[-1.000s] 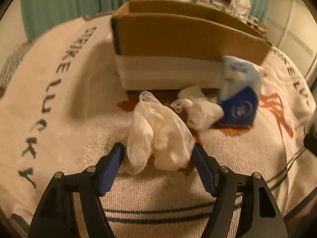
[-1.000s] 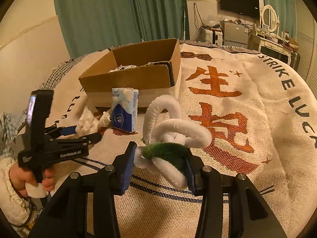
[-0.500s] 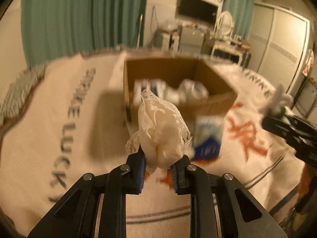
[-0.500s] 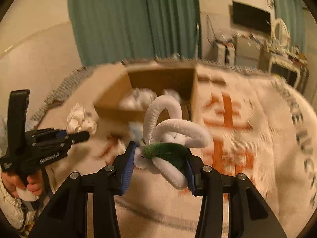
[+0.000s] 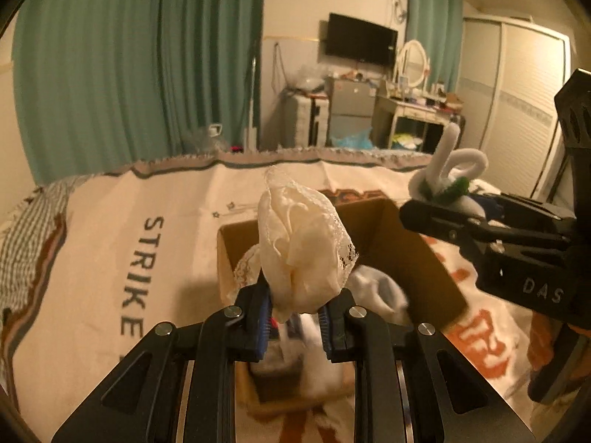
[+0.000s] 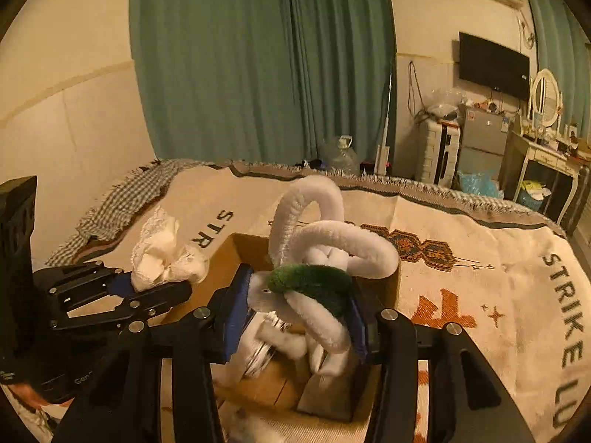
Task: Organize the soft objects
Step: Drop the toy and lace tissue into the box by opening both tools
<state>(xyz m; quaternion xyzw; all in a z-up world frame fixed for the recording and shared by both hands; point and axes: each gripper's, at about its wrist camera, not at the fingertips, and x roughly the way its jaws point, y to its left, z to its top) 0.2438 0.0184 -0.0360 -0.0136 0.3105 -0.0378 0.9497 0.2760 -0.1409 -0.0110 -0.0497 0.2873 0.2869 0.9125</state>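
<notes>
My left gripper (image 5: 295, 306) is shut on a crumpled white lace cloth (image 5: 299, 251) and holds it above the near-left part of an open cardboard box (image 5: 417, 258). White soft items (image 5: 376, 288) lie inside the box. My right gripper (image 6: 295, 310) holds a white and green fuzzy loop toy (image 6: 332, 243) over the same box (image 6: 221, 262). Its jaws are opening, with the toy between the pads and still touching them. In the right wrist view the left gripper (image 6: 162, 288) and its cloth (image 6: 162, 254) are at the left. The left wrist view shows the right gripper (image 5: 424, 214) with the toy (image 5: 450, 170) at the right.
The box stands on a cream blanket (image 5: 110, 258) with dark "STRIKE" lettering and orange characters. Green curtains (image 6: 258, 74), a wall TV (image 5: 362, 44) and a dresser (image 5: 413, 110) are beyond the bed's far edge. A person's hand (image 6: 26, 395) grips the left tool's handle.
The left gripper shut on the lace cloth and lifted it off the blanket. Both grippers rose and moved forward over the open box, the right still carrying the loop toy.
</notes>
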